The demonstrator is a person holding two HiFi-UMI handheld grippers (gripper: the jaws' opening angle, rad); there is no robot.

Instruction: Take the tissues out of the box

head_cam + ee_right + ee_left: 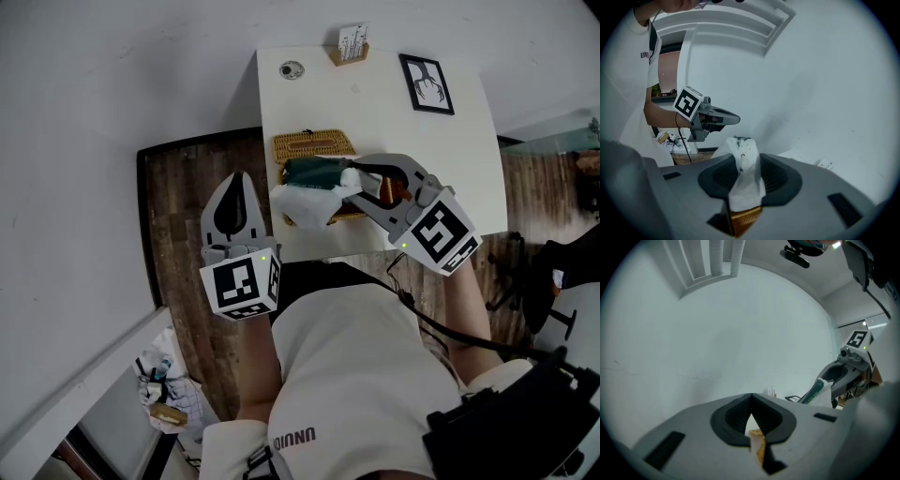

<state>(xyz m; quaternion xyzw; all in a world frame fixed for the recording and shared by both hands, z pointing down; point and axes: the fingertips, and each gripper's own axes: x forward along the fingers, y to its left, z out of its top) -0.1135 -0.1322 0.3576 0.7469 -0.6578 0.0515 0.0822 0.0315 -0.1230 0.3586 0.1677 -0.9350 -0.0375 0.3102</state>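
Note:
A woven wicker tissue box (314, 147) sits on the white table (375, 103). My right gripper (349, 185) hovers over the box's near end, shut on a white tissue with a green print (307, 202). The tissue bunches out to the left of its jaws. In the right gripper view the tissue (743, 176) runs up between the pads of the right gripper (743, 159), with the wicker box (743, 220) below. My left gripper (236, 178) hangs left of the table over the floor, shut with nothing in it; its jaws meet at the tips of the left gripper (751, 399).
A framed picture (427, 82), a card holder (349, 44) and a small round object (292, 69) stand at the table's far end. Dark wood floor (178, 206) lies left of the table, beside a white wall. A bag of clutter (167, 386) lies at lower left.

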